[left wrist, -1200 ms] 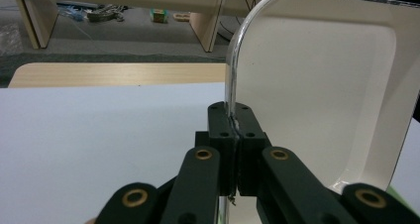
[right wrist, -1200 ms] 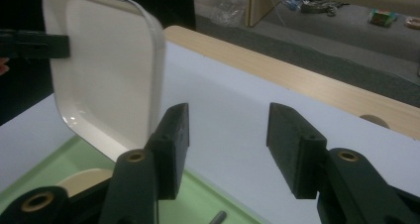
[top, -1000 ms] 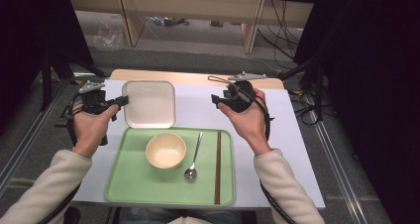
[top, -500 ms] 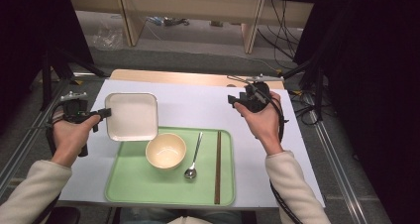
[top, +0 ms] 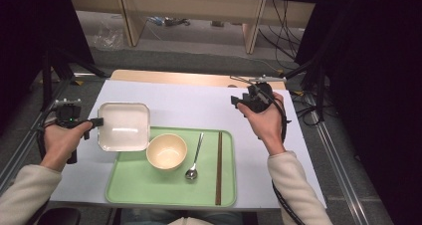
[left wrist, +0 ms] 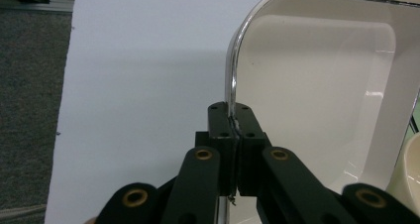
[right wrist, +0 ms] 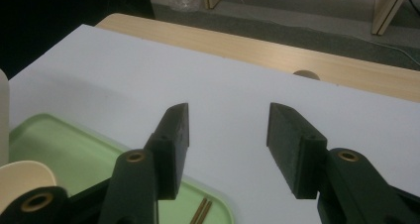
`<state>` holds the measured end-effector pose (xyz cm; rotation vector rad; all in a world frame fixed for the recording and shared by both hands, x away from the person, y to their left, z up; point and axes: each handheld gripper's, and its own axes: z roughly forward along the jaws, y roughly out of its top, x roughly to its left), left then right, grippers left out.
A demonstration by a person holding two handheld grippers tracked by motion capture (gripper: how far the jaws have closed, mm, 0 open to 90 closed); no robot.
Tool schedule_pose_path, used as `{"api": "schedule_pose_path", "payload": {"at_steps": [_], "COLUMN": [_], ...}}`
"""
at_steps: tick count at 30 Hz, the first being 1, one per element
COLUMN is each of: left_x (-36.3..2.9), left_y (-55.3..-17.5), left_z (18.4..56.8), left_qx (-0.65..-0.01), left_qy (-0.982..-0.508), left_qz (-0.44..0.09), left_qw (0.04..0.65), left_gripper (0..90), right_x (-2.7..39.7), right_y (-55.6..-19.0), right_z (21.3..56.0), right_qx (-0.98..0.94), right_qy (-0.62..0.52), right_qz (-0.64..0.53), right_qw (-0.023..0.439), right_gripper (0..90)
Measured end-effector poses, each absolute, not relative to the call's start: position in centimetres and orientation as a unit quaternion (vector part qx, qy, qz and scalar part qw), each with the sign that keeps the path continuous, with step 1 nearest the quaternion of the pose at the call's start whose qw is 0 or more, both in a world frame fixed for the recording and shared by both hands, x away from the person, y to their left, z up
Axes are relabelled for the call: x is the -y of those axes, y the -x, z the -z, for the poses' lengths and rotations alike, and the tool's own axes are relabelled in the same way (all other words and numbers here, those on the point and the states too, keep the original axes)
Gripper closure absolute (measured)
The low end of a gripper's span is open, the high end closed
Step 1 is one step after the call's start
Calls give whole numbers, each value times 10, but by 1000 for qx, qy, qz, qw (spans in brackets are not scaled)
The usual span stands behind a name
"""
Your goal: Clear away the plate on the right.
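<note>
White dish (top: 124,126) carried nearer; left tongs (top: 95,121) clamped on rim; right tongs (top: 238,101) apart, empty.

On the tray (top: 129,190): bowl (top: 166,151) at left, spoon (top: 194,158) just right of it, chopsticks (top: 218,168) farther right. Overlapping the tray's far left corner: dish (top: 124,127), its left rim in the left claw (top: 95,122). Beyond the tray's right end, above the tabletop (top: 189,100): right claw (top: 238,102).
</note>
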<state>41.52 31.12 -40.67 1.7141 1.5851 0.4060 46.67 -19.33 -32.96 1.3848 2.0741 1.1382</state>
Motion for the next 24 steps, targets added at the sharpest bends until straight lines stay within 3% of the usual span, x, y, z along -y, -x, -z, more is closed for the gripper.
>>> {"api": "schedule_pose_path", "payload": {"at_steps": [9,24], "left_x": [-304,-294], "left_y": [-415,-413], "left_z": [413,424], "left_qx": [-613,-623], "left_qy": [-699,-700], "left_qz": [-145,-119], "left_qw": [338,328], "left_gripper": [881,879], "right_x": [196,197], "right_y": [-468,-469], "right_z": [330,330], "right_qx": [-737,-735], "right_qy": [-500,-505], "right_qz": [-410,-403], "right_qw": [198,206], "right_gripper": [520,522]}}
